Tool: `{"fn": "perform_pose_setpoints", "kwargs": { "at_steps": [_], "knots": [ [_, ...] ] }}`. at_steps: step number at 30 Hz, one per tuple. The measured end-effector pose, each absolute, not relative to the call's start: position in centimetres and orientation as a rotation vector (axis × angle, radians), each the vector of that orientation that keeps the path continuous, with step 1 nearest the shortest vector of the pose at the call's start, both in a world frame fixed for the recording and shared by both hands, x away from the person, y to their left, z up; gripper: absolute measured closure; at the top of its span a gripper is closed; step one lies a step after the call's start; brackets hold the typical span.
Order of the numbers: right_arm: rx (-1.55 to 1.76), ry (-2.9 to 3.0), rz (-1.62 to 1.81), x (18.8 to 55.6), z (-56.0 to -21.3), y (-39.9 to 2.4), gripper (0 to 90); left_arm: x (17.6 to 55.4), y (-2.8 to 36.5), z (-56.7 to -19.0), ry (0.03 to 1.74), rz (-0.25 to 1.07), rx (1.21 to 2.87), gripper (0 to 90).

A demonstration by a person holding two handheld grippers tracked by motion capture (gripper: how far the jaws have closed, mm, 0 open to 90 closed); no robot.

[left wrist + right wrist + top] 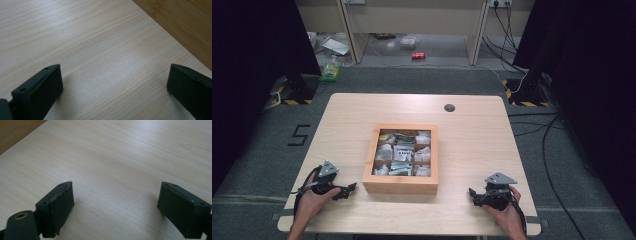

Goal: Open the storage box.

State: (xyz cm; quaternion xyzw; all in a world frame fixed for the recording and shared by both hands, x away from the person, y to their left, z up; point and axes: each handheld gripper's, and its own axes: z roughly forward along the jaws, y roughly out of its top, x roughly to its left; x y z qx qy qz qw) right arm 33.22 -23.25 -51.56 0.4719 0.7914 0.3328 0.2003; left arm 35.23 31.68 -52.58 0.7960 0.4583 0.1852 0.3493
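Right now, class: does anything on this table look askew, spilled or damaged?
Nothing stands out. The wooden box sits square on the table, its packets inside the compartments. Both grippers, left and right, rest open on bare wood.

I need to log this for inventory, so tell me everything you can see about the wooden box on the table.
The wooden box is a shallow, square, light-brown tray with no lid on it, sitting flat at the middle of the table. Thin dividers split it into small compartments holding pale packets, too small to identify. Neither gripper touches it.
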Motion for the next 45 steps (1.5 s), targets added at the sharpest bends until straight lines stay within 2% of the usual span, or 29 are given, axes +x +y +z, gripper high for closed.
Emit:
{"fn": "perform_pose_setpoints", "kwargs": {
  "at_steps": [9, 33, 41, 45],
  "knots": [
    [1.319, 2.213, 0.93, 33.2, -51.5, -23.2, 14.2, 35.3, 31.7, -52.6, 1.181, 0.478, 2.067, 0.0],
    [1.248, 2.206, 1.081, 32.2, -49.6, -21.6, 25.3, 35.3, 31.7, -52.6, 1.176, 0.473, 2.067, 0.0],
    [1.202, 2.22, 1.129, 31.9, -49.0, -20.3, 28.2, 34.8, 31.2, -52.2, 1.157, 0.457, 2.033, 15.9],
    [1.181, 2.227, 1.145, 31.7, -48.8, -19.8, 29.4, 34.2, 30.5, -51.7, 1.118, 0.448, 2.024, 15.3]
  ]
}}
